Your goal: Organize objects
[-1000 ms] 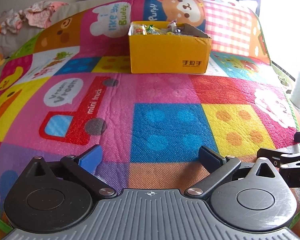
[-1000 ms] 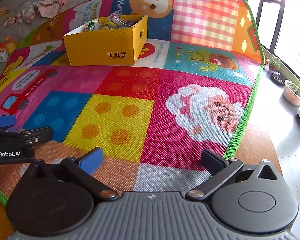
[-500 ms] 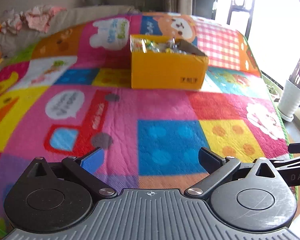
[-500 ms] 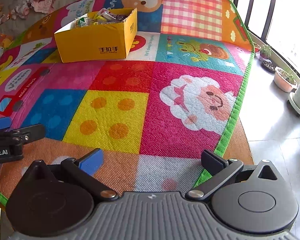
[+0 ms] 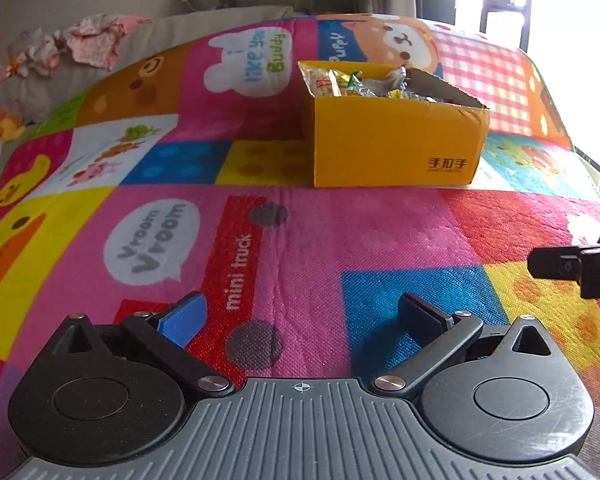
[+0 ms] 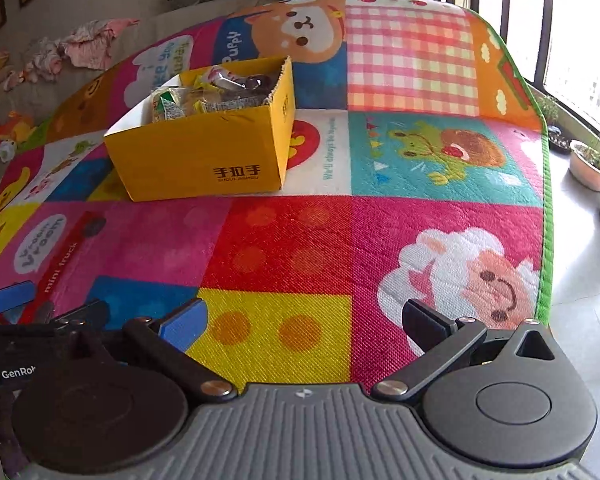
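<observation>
A yellow cardboard box (image 5: 396, 148) (image 6: 204, 156) filled with wrapped snack packets (image 5: 352, 84) (image 6: 188, 100) stands on the far half of a colourful play mat (image 5: 340, 220) (image 6: 284, 240). My left gripper (image 5: 300, 316) hovers open over the mat's near part, nothing between its fingers. My right gripper (image 6: 304, 320) is open too, empty, above the yellow and pink squares. Each gripper shows at the edge of the other's view: the right one's finger (image 5: 572, 268), the left one's fingers (image 6: 8, 300).
Crumpled clothes (image 5: 92, 40) and small toys (image 5: 0, 128) lie on the grey surface beyond the mat's left side. To the right the mat's green edge (image 6: 546, 200) drops to a floor with potted plants (image 6: 592, 164) by a bright window.
Both grippers have moved forward over the mat toward the yellow box, which now looms larger. Both stay open and empty.
</observation>
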A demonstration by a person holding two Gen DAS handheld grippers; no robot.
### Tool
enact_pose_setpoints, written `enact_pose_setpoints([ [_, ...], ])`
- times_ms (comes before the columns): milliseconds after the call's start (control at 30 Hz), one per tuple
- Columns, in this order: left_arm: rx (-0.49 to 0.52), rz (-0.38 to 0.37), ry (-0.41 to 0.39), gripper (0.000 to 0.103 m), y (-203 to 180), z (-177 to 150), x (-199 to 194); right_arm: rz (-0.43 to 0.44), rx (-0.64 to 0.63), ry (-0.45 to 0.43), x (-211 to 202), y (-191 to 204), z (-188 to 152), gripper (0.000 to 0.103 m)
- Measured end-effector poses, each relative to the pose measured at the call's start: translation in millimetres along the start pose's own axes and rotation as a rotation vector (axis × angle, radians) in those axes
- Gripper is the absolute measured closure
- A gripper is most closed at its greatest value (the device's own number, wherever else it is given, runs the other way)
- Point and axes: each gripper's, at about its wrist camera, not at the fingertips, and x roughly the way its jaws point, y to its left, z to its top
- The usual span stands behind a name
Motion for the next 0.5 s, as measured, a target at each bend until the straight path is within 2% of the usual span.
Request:
enact_pose_setpoints([
  [167,0.002,-0.003,-0.002,0.000,-1.7,-2.9,-4.4,-0.068,-0.074,-0.037,26.7,26.3,38.4,0.000],
  [300,0.000,-0.014,-0.003,0.000,-0.8,-4.5,-6.0,-0.107,-0.021,-0.056,69.1,39.8,87.4,0.000],
  [367,-0.007,-0.021,-0.002,0.000,0.5,-4.2,-6.2,-0.045,-0.018,-0.015,89.9,44.6,105.3,0.000],
  [500,-0.017,-0.033,-0.006,0.000,2.3,-4.8,-8.4,-0.083,-0.154,-0.037,110.1,66.0,120.2,0.000],
])
